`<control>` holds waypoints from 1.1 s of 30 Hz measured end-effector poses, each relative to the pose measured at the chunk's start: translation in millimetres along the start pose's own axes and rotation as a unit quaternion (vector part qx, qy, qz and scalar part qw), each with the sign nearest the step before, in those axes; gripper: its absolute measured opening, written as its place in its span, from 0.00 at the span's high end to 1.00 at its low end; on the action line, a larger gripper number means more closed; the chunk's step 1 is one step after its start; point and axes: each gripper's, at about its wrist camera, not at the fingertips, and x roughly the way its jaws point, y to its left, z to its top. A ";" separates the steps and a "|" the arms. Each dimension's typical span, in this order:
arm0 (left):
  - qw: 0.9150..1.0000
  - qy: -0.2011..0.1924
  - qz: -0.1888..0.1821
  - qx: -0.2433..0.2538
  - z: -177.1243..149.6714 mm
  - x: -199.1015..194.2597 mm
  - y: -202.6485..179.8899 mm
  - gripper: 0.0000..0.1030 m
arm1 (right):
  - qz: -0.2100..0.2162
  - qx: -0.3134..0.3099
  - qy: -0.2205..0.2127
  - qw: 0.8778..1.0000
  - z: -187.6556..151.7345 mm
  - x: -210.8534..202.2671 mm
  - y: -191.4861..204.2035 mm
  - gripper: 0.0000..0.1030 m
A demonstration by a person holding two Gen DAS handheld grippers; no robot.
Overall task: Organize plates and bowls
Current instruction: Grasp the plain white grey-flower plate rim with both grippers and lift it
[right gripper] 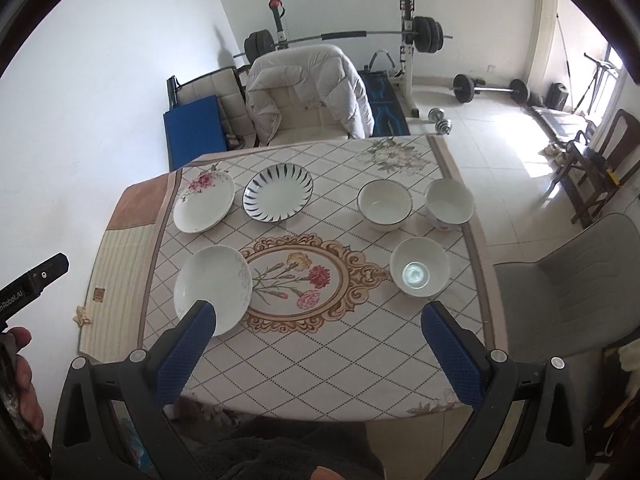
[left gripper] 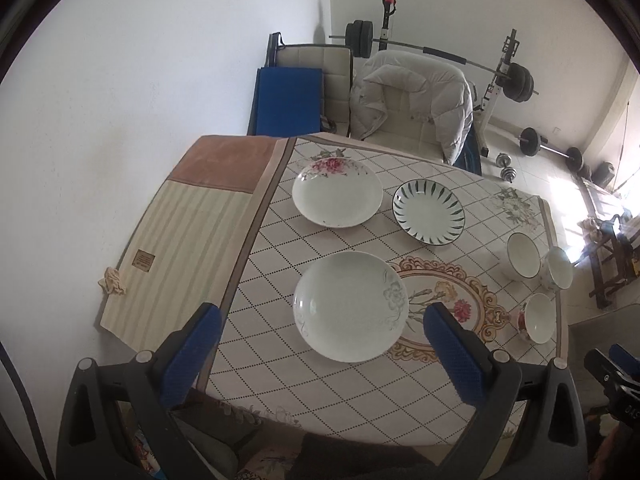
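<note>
Table set for sorting, seen from above its near edge. Left gripper (left gripper: pixel 320 332) and right gripper (right gripper: pixel 316 328) both hang spread wide and empty, clear of the cloth (right gripper: pixel 320 360). With the flower medallion (right gripper: pixel 296 280) as the dial's centre, three plates lie on the left: the near plate (right gripper: pixel 212 284) at 9 o'clock, the pink plate (right gripper: pixel 204 202) at 10, the striped plate (right gripper: pixel 278 194) at 11. Three bowls sit on the right: the rimmed bowl (right gripper: pixel 384 204) at 1, the far bowl (right gripper: pixel 448 204) at 2, close to the table's right edge, and the near bowl (right gripper: pixel 418 266) at 3. All six stand apart; nothing is stacked yet. Likely hazards: glazed rims may slip from a pinch; a shallow plate offers little lip to catch; a nudge could push the far bowl overboard; dragging crockery could bunch the cloth; bowls dropped into one another could chip.
</note>
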 end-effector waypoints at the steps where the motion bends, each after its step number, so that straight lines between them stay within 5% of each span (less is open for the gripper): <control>1: 1.000 0.014 0.004 -0.002 3.0 18.3 7.1 0.01 | 0.003 -0.006 0.021 1.000 3.8 24.9 6.1 0.00; 4: 0.997 0.070 -0.010 -0.009 6.4 81.4 28.0 0.08 | 0.032 -0.013 0.079 0.996 11.8 96.4 26.4 0.00; 9: 0.984 0.173 -0.051 -0.011 11.9 192.0 53.5 0.43 | 0.053 -0.019 0.153 0.987 24.8 206.1 68.5 0.00; 13: 0.972 0.224 -0.074 -0.004 26.2 258.1 67.7 0.57 | 0.066 -0.001 0.186 0.980 46.2 273.9 97.7 0.01; 18: 0.948 0.295 -0.112 0.039 33.5 323.7 65.8 0.58 | 0.041 0.000 0.236 0.971 72.9 352.1 126.6 0.11; 25: 0.922 0.349 -0.134 0.097 6.7 364.8 39.9 0.61 | 0.050 0.033 0.328 0.943 53.8 420.1 122.7 0.43; 33: 0.926 0.334 -0.142 0.108 3.2 357.9 35.4 0.73 | 0.078 0.028 0.354 0.932 25.0 434.0 130.1 0.60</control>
